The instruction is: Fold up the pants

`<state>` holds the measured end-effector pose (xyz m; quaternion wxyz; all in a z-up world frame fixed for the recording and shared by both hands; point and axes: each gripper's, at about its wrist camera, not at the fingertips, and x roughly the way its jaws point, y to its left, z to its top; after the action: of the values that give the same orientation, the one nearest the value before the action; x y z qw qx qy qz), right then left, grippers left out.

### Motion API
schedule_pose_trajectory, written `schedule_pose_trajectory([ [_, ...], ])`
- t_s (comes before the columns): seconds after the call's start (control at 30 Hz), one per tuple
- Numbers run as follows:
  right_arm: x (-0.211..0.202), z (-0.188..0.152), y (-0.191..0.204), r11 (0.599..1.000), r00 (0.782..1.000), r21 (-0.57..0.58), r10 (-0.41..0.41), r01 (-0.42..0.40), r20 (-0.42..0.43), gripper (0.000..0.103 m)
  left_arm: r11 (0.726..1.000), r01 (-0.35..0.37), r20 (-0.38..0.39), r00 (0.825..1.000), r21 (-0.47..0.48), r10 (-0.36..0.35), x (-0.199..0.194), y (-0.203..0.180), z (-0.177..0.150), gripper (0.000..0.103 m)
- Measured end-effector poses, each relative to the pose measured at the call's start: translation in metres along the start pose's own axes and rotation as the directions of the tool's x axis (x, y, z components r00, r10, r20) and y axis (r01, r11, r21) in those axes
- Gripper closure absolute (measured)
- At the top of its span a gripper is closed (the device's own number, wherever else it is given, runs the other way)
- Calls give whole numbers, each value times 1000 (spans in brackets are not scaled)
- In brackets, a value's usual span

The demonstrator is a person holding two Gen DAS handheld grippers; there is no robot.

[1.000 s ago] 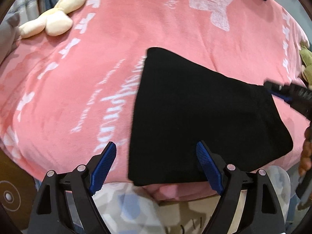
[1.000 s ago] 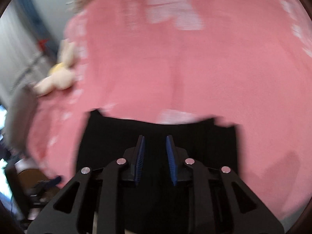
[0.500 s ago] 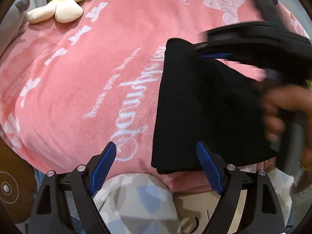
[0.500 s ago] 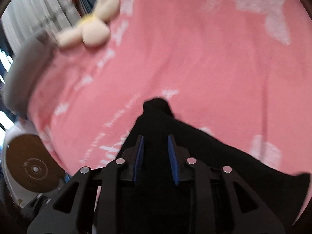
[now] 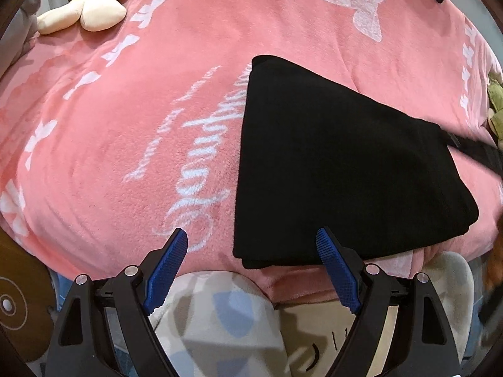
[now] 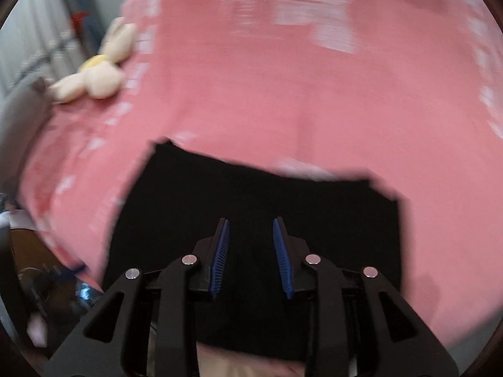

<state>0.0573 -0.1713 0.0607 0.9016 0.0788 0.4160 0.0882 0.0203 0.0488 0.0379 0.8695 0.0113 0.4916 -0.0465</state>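
The black pants (image 5: 339, 169) lie folded into a flat wedge on the pink blanket (image 5: 141, 100), close to the bed's near edge. My left gripper (image 5: 251, 234) hangs open and wide over that edge, holding nothing, its right finger over the fold's near corner. In the right wrist view, my right gripper (image 6: 250, 221) hovers above the pants (image 6: 251, 188). Its jaws are opening, a narrow gap apart, and no cloth is pinched between them. Part of the right gripper (image 5: 471, 150) shows at the pants' right side in the left wrist view.
A cream plush toy (image 5: 88, 9) lies at the blanket's far left, and is also seen in the right wrist view (image 6: 94, 75). A green toy (image 5: 495, 106) sits at the right edge. A person's patterned trouser legs (image 5: 220, 320) stand against the bed. A round wooden piece (image 5: 12, 298) is at lower left.
The right gripper swept across to the pants' far left corner and came back to their right side, its jaws a little wider. The left gripper stayed open and barely moved.
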Motion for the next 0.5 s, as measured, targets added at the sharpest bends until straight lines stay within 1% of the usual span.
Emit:
schedule_pose_trajectory([
  [0.03,-8,-15,-17,999,1000,32,-25,26,-19,74,1000,0,-1,1000,3,0,1,-1,0,22],
  [0.13,-6,-44,-44,997,996,61,-52,57,-70,76,1000,-9,3,1000,17,9,-2,-8,-1,22],
  [0.17,-9,-51,-51,994,994,64,-84,88,-69,74,1000,-13,4,1000,21,13,-2,-10,-1,22],
  [0.2,-13,-53,-54,993,993,69,-95,100,-72,64,999,-19,4,1000,26,19,-3,-13,-2,22],
  [0.23,-20,-54,-54,993,995,81,-84,89,-61,62,999,-24,5,1000,31,24,-4,-15,-2,22],
  [0.27,-25,-53,-55,993,996,87,-78,82,-43,57,999,-33,8,999,40,33,-6,-17,-3,22],
  [0.33,-34,-55,-56,994,998,90,-63,64,-17,51,998,-43,15,999,46,43,-10,-21,-5,22],
  [0.4,-29,-60,-62,994,999,108,-25,29,-36,50,998,-46,14,999,39,46,-11,-22,-6,22],
  [0.47,-15,-63,-65,991,998,134,8,1,-69,50,999,-37,4,999,30,36,-11,-24,-7,22],
  [0.5,-9,-64,-64,989,997,146,17,-6,-70,49,999,-31,-5,999,27,31,-11,-25,-8,22],
])
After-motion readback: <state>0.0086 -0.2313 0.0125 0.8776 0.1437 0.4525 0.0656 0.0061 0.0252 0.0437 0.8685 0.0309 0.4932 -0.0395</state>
